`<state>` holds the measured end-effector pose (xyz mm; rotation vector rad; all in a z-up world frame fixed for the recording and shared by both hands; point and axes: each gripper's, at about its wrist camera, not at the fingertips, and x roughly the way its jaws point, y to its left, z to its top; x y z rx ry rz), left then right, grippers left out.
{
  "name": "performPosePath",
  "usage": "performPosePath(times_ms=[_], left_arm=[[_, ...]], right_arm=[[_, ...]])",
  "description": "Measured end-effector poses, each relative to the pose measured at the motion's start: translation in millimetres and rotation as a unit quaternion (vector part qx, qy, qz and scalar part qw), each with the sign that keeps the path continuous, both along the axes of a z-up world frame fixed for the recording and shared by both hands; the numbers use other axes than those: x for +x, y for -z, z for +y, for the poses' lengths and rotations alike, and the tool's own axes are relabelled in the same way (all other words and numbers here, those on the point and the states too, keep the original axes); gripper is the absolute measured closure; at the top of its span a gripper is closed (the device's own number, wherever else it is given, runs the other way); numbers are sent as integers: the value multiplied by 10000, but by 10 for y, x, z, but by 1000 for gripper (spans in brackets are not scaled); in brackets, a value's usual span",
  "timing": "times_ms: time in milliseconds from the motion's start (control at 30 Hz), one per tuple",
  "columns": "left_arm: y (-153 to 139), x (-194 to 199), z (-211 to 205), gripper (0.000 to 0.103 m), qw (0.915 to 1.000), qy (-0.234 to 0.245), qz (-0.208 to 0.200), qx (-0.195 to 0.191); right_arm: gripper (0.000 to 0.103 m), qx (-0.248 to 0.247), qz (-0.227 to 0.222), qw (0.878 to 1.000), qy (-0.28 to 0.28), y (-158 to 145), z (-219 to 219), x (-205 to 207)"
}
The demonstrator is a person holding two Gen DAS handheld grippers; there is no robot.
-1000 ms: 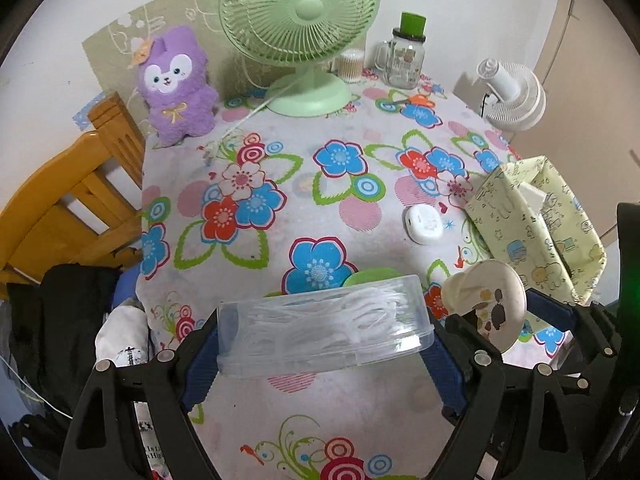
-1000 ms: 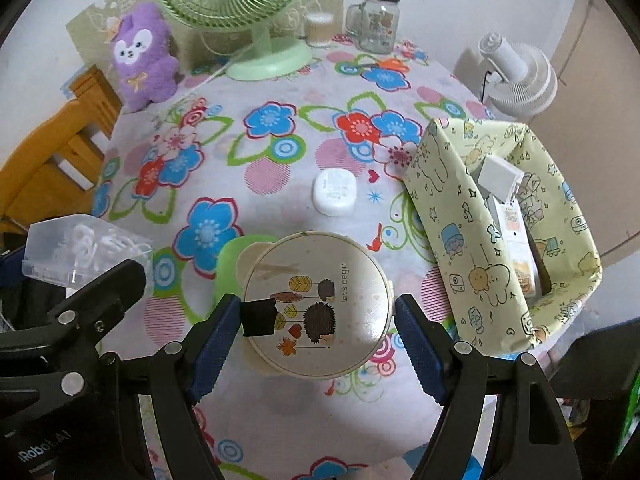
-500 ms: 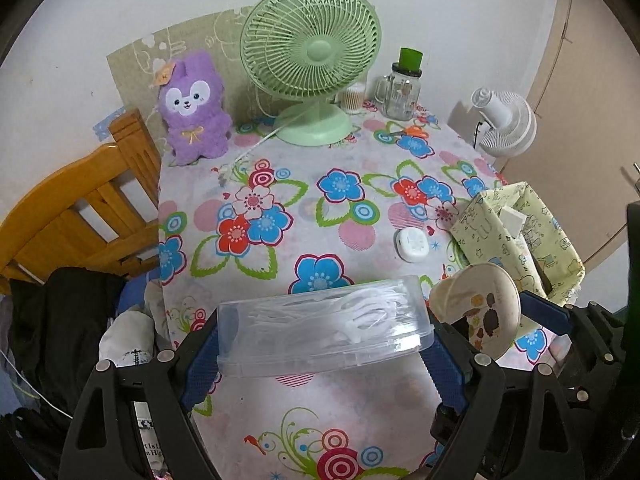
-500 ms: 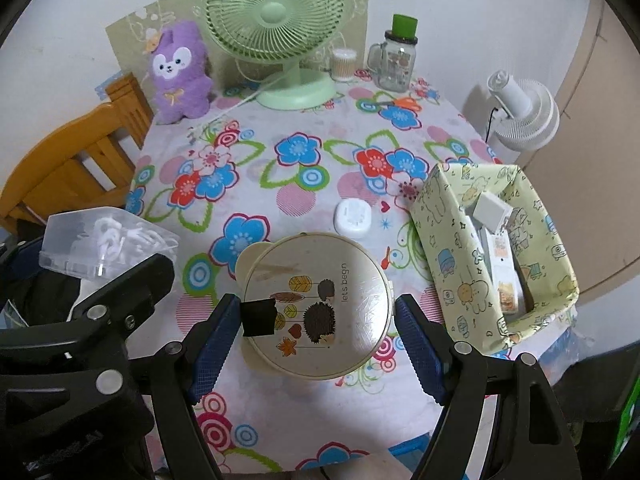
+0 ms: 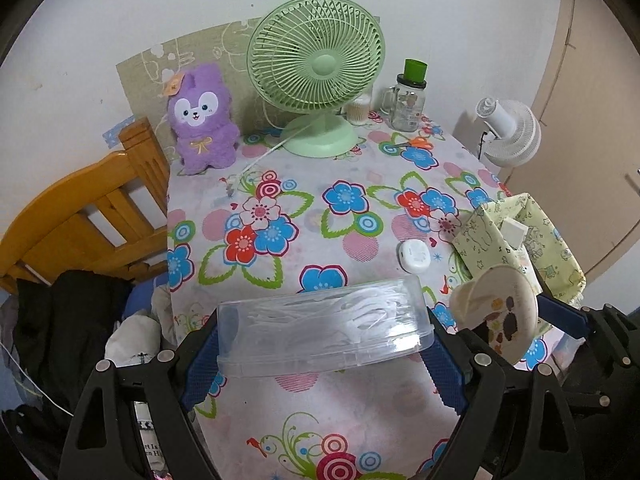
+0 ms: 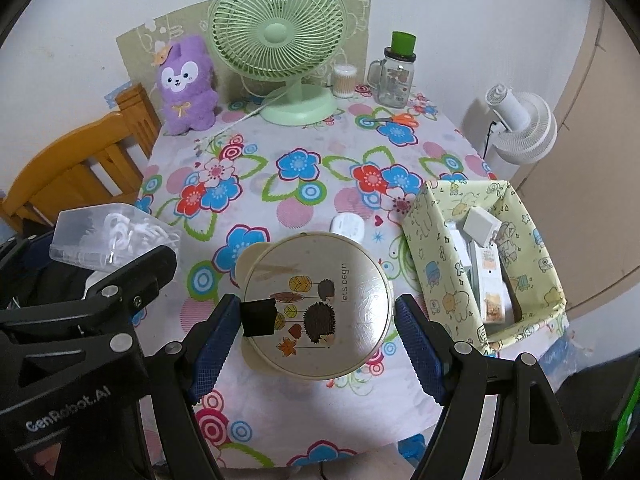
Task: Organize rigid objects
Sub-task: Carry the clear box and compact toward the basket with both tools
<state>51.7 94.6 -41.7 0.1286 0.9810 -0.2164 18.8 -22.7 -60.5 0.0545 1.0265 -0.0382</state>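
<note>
My left gripper is shut on a clear plastic box full of white clips, held above the near table edge; the box also shows in the right wrist view. My right gripper is shut on a round cream tin with a hedgehog picture, held above the table; the tin also shows in the left wrist view. A yellow patterned fabric basket holding white boxes stands at the right. A small white rounded case lies on the floral tablecloth.
A green desk fan, a purple plush toy, a glass jar with green lid and a cotton swab pot stand at the back. A wooden chair is at the left, a white fan at the right.
Both grippers have lifted and pulled back from the table with their objects, so more of the table and room shows. Neither grip has changed.
</note>
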Motion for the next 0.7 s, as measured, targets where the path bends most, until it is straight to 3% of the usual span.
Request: performPosePath(times_ms=[700], left_arm=[[-12, 127, -603, 14, 9970, -764, 54, 84]], right_arm=[[23, 71, 52, 9981, -616, 0, -740, 274]])
